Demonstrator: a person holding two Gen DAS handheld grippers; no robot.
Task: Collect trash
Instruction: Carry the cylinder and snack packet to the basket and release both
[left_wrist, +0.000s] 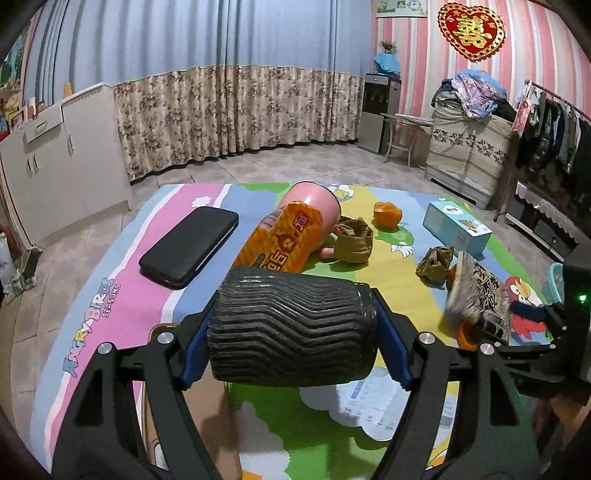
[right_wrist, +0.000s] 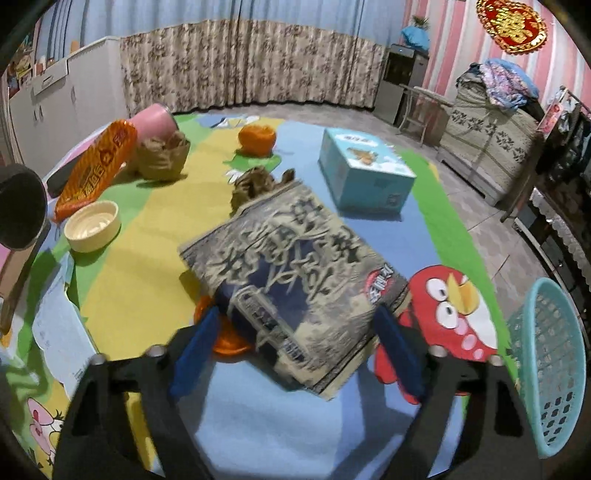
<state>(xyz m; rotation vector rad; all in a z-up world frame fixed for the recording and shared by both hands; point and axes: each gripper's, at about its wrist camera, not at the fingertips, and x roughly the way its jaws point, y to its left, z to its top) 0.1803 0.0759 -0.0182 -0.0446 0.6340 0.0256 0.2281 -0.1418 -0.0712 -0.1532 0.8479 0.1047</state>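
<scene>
Your left hand-held gripper grips black ribbed cup sideways, pads pressed on both ends. Your right hand-held gripper holds grey printed snack packet between blue pads, packet tilted above cartoon mat.

Relative to packet: crumpled brown paper just behind; orange lid beneath near edge; cream lid well to left; blue tissue box behind right; teal basket far right, off mat edge.
</scene>
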